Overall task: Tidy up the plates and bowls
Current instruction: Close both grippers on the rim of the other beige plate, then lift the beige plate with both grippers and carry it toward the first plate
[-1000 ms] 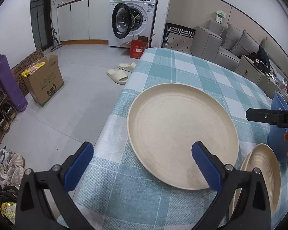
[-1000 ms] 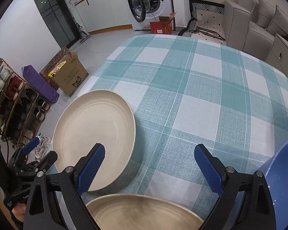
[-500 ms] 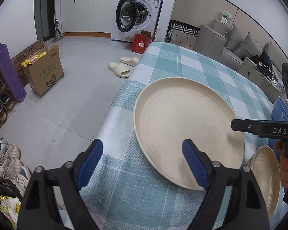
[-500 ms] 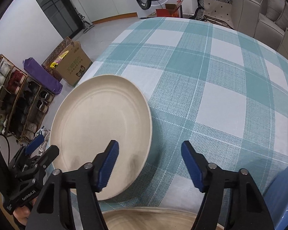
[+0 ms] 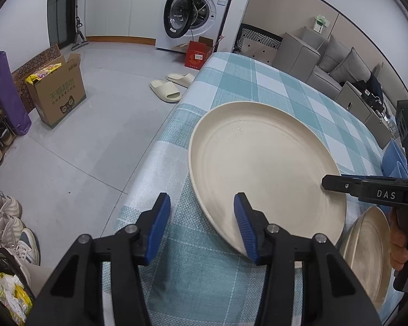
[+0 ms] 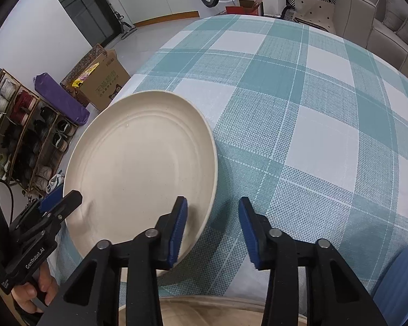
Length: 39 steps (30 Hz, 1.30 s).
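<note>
A: Our left gripper (image 5: 201,228) stands part open, straddling the near rim of the big plate (image 5: 263,163): one pad (image 5: 243,228) over the plate's inside, the other (image 5: 157,225) out over the cloth (image 5: 201,277). Nothing is clamped.

B: Our right gripper (image 6: 212,231) is the same on its side, gaping, one pad (image 6: 178,231) above the plate's (image 6: 144,174) edge and the other (image 6: 249,233) over bare cloth (image 6: 307,125). We can't tell whether any pad touches the rim.

A: So the plate lies flat on the bench, at its left edge, with both of us set at it from two sides.

B: That edge worries us. If one gripper closes first and tugs, we judge the plate could skid over the cloth toward the floor (image 5: 81,149).

A: And the rim looks smooth and shallow. A bite taken only at the lip may slip, and the plate would tilt and drop.

B: The cloth may also bunch into a pad on closing and drag.

A: The smaller plate (image 5: 367,255) sits just beside the big one, under our right gripper. A low swing could knock it.

B: Then we close together and lift level.
</note>
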{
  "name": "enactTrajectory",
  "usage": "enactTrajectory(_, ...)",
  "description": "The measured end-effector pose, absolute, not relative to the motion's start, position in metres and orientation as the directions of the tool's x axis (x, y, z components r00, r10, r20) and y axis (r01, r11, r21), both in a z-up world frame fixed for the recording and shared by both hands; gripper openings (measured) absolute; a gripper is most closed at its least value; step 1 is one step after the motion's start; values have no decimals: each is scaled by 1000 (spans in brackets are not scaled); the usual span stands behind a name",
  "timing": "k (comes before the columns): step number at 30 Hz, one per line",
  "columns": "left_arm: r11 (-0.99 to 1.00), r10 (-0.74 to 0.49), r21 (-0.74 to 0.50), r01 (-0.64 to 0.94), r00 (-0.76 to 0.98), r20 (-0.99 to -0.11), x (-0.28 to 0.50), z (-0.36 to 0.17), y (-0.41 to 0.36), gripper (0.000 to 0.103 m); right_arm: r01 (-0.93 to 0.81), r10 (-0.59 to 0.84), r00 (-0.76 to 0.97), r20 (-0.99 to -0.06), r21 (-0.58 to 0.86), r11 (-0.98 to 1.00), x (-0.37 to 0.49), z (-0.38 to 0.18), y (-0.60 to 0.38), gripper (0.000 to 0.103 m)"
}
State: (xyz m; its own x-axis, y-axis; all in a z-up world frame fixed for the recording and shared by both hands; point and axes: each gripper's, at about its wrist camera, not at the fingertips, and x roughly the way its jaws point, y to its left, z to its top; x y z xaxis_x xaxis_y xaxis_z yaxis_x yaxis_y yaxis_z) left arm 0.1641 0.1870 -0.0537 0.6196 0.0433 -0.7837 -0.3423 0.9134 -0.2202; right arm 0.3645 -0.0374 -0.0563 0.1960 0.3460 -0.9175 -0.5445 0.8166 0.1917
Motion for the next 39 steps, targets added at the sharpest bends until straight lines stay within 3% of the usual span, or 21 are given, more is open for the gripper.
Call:
enactTrajectory(9,912,15,-245,-330,623,-782,163,-56,187,27,-563,355,194,-914,193,804,361,-57,-34,20)
enactTrajectory(13,917,8,-245,-314,629,-777,163,-55,184,25,-574,355,201,-913,184,798,358,-56,-32,16)
enactTrajectory(39,929,24,-219,-298,640,-768,159,-45,178,24,-585,366,219,-905,178,792,352,-47,-36,15)
